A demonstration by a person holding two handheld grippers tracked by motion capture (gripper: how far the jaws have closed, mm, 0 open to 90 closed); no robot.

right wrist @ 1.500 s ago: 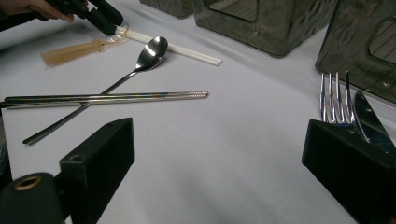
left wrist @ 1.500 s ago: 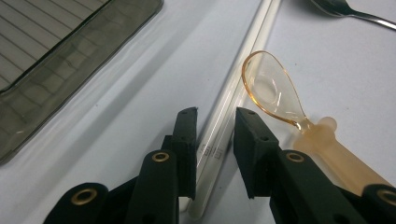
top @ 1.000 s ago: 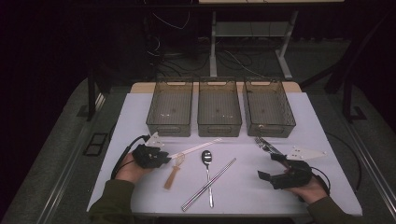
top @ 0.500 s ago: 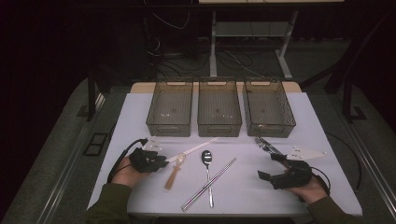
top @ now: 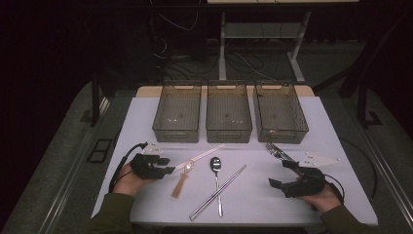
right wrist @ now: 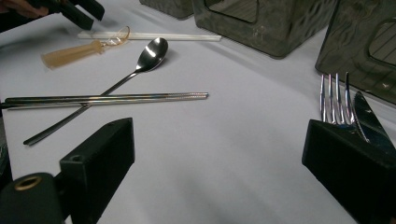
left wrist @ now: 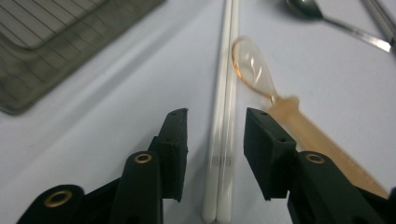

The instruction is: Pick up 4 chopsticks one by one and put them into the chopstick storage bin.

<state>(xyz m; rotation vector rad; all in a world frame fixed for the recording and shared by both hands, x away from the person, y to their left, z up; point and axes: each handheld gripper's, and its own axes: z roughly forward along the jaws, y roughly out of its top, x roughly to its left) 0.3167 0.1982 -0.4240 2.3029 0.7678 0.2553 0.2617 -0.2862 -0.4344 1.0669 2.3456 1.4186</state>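
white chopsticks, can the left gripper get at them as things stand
Probably yes: the white chopsticks lie flat between the left gripper's jaws, which have just been opening and don't press them. The amber spoon lies close beside one jaw and might get nudged.

High view looks down; claw views skim close, sharing the white chopsticks [left wrist: 224, 116].

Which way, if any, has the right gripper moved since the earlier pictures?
No. The right gripper stays where it was, just below the fork, in front of the right-hand bin.
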